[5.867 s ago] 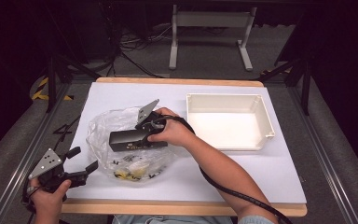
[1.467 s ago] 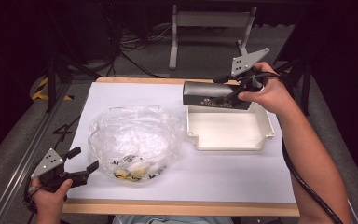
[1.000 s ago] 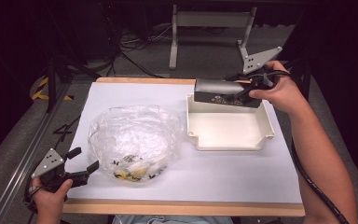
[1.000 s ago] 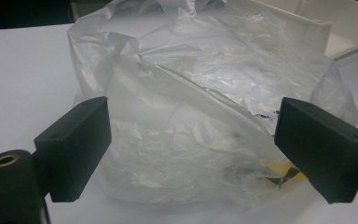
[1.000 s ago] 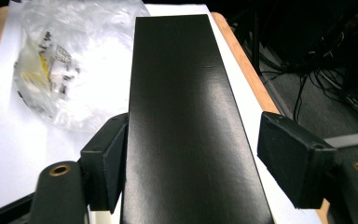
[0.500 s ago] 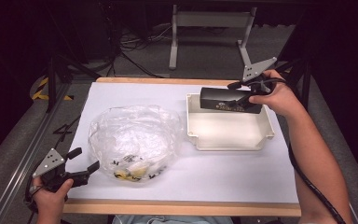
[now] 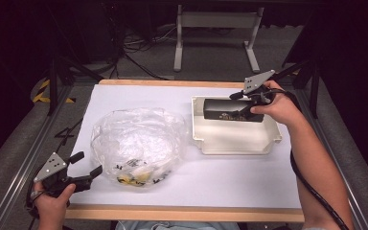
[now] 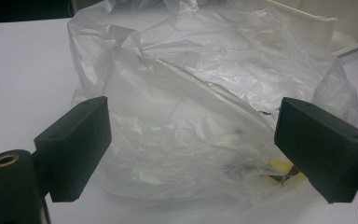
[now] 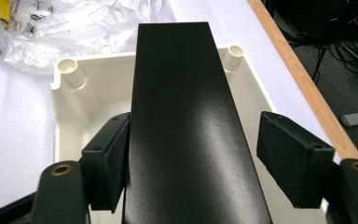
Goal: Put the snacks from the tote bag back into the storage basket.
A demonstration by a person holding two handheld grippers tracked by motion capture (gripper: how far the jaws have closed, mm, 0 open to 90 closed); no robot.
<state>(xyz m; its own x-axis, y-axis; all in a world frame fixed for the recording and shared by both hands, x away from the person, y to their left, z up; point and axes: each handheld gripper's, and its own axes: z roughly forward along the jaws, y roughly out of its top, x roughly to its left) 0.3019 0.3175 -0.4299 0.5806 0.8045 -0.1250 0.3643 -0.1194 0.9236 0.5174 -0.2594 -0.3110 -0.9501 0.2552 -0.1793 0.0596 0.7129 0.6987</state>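
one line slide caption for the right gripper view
Open right gripper straddling a long black box over the white plastic tray.

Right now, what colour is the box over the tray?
Plain black, slightly glossy box; the tray is cream. Best seen in the right gripper view.

Black box (image 9: 186, 135): smooth card-like skin, faint sheen, fine grain. Tray (image 7: 235, 143): cream moulded plastic, smooth, semi-gloss, rounded corner posts. Bag (image 8: 205, 107): thin clear plastic film, crinkled, glossy highlights, cloudy where layers overlap. Table (image 7: 124, 96): white matt top, paper-like, smooth; pale wood edging along rim. Right gripper (image 9: 193, 161) and left gripper (image 8: 191, 144) jaws: matt black plastic, slightly textured, brass-coloured metal inserts at base. Grey plate atop each gripper: dull metal look.
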